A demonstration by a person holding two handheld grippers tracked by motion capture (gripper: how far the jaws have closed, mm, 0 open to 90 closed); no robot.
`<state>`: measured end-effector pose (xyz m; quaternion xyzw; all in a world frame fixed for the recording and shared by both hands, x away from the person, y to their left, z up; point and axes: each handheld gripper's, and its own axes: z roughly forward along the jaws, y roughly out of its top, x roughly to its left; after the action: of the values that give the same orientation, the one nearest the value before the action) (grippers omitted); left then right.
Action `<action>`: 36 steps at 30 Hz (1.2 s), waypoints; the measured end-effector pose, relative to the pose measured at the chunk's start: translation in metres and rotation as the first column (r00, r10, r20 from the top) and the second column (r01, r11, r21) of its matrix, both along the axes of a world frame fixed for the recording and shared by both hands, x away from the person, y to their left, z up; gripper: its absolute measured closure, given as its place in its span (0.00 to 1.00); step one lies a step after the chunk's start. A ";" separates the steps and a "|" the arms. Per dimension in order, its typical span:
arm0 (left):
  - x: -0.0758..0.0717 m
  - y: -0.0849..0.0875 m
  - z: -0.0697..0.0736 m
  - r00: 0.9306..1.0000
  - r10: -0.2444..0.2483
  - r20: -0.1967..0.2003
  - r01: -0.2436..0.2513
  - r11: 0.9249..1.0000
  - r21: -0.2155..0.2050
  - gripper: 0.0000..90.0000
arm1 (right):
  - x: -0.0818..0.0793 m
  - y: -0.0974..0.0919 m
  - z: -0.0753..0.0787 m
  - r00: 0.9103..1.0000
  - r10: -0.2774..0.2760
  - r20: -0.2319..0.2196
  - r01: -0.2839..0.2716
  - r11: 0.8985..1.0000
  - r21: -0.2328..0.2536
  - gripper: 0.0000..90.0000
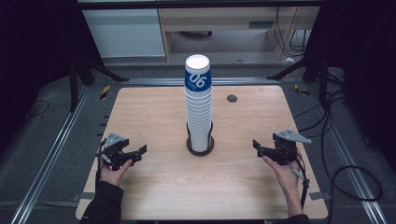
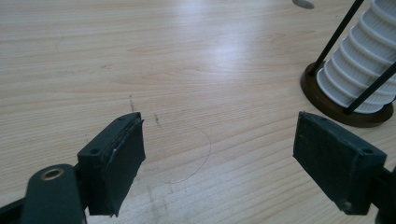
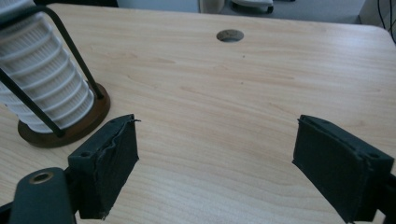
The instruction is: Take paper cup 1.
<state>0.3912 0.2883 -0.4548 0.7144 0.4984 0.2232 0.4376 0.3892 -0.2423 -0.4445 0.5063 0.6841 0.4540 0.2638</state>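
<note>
- Table [image 1: 154, 186]: light wood-grain top with rounded corners, taking up the middle of the high view. A small round grommet [image 1: 232, 98] sits in the far right part of its surface.
- Cup stack [image 1: 199, 105]: a tall column of nested white paper cups, upside down, standing upright at the table's centre. The topmost cup carries a blue band printed "06". In the left gripper view the ribbed rims of the lower cups appear at the upper right.
- Holder [image 1: 201, 148]: a dark round base under the stack, with thin black rods rising beside the lowest cups. The stack rests inside it.
- Left gripper [image 1: 128, 154]: held in the person's left hand [image 1: 112, 173] near the table's left front, well apart from the stack, pointing towards it. Jaws spread wide, with bare wood between the pads.
- Right gripper [image 1: 259, 148]: held in the right hand [image 1: 280, 170] near the right front, also well apart from the stack and pointing towards it. Jaws spread, nothing between them.
- Cables: one trails from the right gripper along the forearm.
</note>
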 end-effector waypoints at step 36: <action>0.000 -0.011 -0.004 0.996 -0.085 -0.038 0.086 0.996 0.029 0.23 | 0.003 0.058 0.129 0.928 0.271 0.257 -0.299 0.951 0.075 0.12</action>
<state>0.3909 0.2773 -0.4587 0.7456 0.4719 0.1988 0.4264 0.3919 -0.1840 -0.3152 0.3559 0.6860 0.5842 0.2480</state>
